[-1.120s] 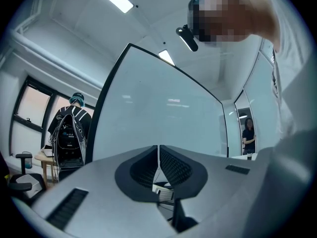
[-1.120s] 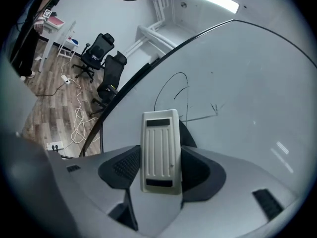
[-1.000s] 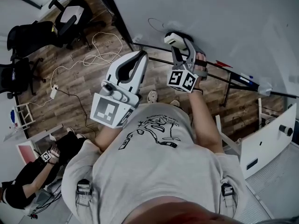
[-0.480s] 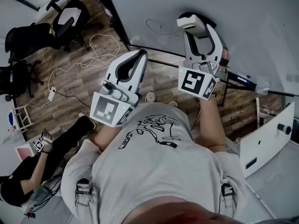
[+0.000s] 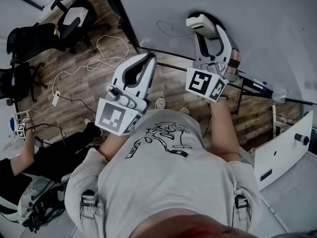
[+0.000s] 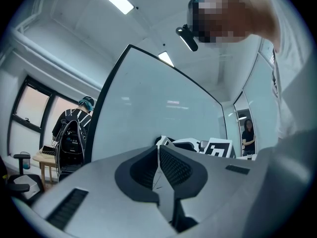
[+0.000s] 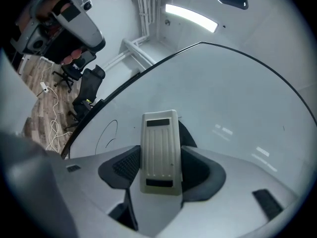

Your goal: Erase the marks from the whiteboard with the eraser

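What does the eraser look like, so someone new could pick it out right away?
Find the big dark-framed whiteboard. The right hand-held gripper is held up in front of it, and the eraser is the pale oblong block clamped between its jaws. Its ribbed back and two dark end strips set it apart from the smooth grey jaws.

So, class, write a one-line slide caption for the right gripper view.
Right gripper fingers clamp the eraser in front of the whiteboard, with a curved pen mark nearby.
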The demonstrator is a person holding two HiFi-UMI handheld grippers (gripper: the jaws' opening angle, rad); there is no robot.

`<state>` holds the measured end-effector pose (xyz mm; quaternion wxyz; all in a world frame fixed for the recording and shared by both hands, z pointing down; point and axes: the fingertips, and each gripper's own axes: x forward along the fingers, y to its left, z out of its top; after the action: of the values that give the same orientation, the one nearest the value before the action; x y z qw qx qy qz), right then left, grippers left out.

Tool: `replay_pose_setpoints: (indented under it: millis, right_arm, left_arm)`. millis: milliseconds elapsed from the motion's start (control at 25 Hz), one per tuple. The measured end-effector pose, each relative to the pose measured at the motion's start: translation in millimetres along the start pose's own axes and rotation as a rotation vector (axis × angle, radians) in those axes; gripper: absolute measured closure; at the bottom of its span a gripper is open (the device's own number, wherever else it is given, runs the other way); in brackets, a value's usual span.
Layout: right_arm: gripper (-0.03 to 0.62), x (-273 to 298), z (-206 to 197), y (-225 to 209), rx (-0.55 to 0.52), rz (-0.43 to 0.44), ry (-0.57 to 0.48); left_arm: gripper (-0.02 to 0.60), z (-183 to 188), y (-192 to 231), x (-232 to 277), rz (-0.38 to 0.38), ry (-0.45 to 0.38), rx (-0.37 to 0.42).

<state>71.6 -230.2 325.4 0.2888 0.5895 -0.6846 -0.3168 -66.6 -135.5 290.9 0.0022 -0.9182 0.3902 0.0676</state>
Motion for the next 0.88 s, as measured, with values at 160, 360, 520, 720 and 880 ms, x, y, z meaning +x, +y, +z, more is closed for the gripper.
replay_pose_setpoints:
  millis: [160,360,520,720,880]
  right_arm:
    - [0.336,4,-11,23,-0.036,0.032,0.012]
    - [0.336,11,-23,59,-0.093,0.073,0.035]
    - [0.336,17,-39,100,-0.138,0.144,0.066]
    - [0.336,25,-71,162,-0.178,0.252,0.134]
    - [0.338,26,-89,187,-0.199,0.291,0.168]
  left_arm:
    - [0.551,0,-1,0,0.005,0.002,0.002]
    - [0.551,0,2,-3,0.013,0.006,0.006]
    - [0.551,-1,3,-3,0.015,0.008,0.006]
    - [0.551,-2,9,-7,0.028,0.012,0.005]
    - [0.551,-3,11,-10,0.040,0.017,0.005]
